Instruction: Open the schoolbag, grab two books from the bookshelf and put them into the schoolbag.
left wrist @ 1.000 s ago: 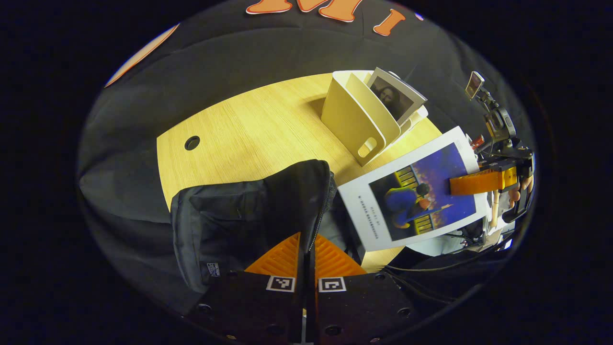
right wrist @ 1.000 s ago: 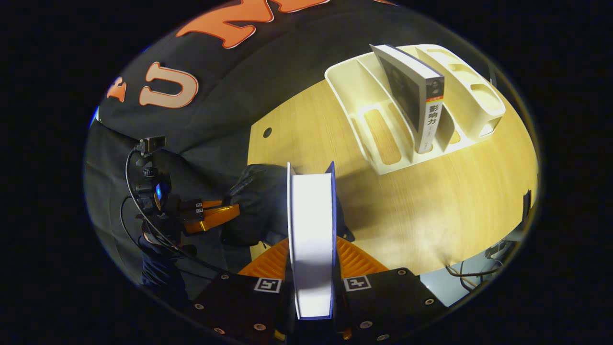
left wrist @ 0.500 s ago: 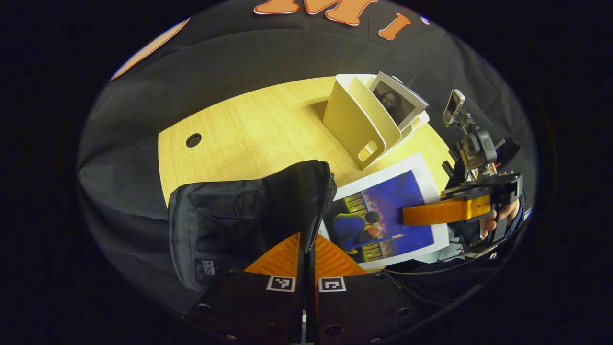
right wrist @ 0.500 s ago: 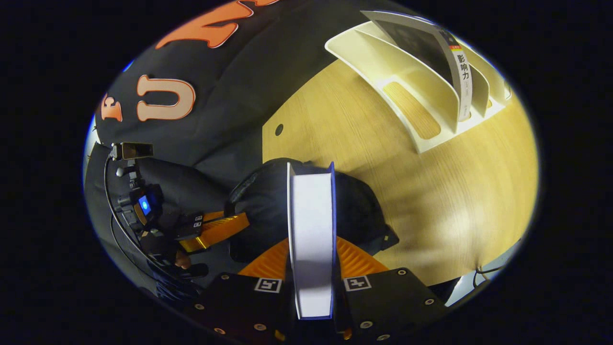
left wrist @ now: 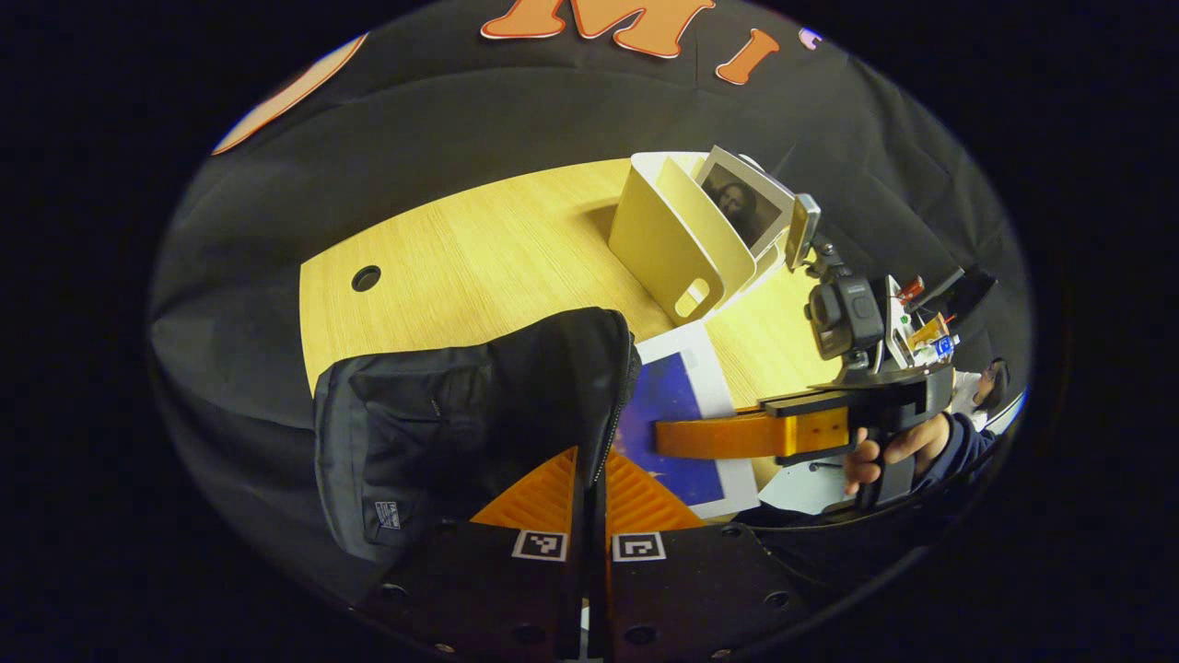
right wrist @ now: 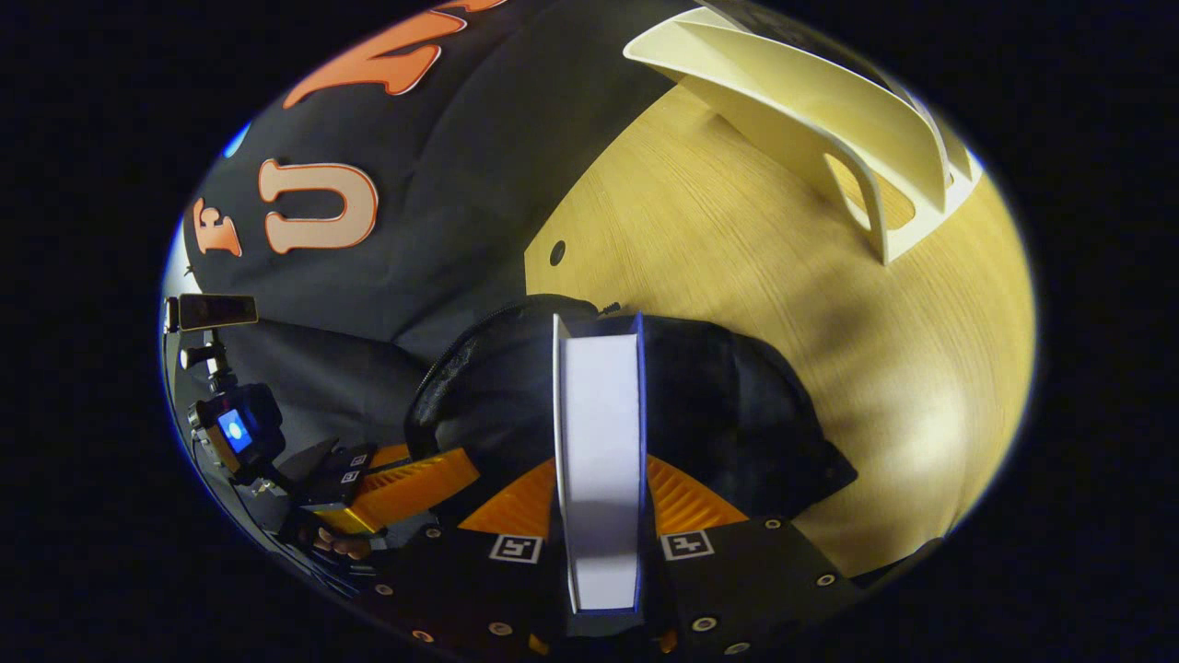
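Left gripper (left wrist: 589,479), at 6 o'clock, pinches the schoolbag (left wrist: 461,405) flap. At 3 o'clock, right gripper (left wrist: 672,437) clamps the book (left wrist: 677,414), entering the mouth. Risk: a sagging flap snags the book's corner. Bookshelf (left wrist: 668,239) at 1 o'clock.

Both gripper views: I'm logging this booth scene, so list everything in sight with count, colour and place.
schoolbag: one, black, near table edge, its flap pinched by the left gripper.
blue-covered book: one, white-bordered, going into the schoolbag's opening.
portrait book: one, grey, standing in the bookshelf.
bookshelf: one, cream, at the table's far side.
table: one, light wood, a round hole near its left corner.
left gripper: one, shut on the flap.
right gripper: one, shut on the blue-covered book.
hand: one, holding the right gripper.
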Tool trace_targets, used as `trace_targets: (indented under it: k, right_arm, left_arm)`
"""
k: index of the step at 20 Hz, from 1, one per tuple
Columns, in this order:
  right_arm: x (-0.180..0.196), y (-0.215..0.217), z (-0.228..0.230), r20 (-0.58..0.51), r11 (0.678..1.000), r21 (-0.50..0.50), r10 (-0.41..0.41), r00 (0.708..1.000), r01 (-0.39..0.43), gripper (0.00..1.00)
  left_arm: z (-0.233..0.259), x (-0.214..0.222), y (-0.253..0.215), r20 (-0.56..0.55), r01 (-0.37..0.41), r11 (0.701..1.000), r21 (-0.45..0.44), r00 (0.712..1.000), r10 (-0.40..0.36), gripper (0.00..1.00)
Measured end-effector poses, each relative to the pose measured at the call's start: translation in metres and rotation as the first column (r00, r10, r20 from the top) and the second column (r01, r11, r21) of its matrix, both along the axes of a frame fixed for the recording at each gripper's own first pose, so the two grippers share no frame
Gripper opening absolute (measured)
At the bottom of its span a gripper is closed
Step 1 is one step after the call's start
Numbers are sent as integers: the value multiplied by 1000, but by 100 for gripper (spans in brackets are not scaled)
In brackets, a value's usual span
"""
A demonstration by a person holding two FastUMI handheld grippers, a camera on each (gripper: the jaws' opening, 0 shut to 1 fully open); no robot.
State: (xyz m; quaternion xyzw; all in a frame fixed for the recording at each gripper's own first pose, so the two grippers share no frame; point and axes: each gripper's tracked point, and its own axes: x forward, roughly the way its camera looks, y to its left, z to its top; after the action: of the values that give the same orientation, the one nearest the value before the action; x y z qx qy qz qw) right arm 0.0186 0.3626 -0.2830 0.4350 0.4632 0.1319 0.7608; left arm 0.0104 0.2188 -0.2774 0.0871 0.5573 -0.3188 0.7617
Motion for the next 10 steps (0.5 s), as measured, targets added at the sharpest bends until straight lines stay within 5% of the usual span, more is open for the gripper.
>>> trace_targets:
  k: [10]
  right_arm:
    - [20,36,-15,84,992,119,-52,995,42,32]
  left_arm:
    - [-9,-8,-14,-31,-24,999,-30,999,23,4]
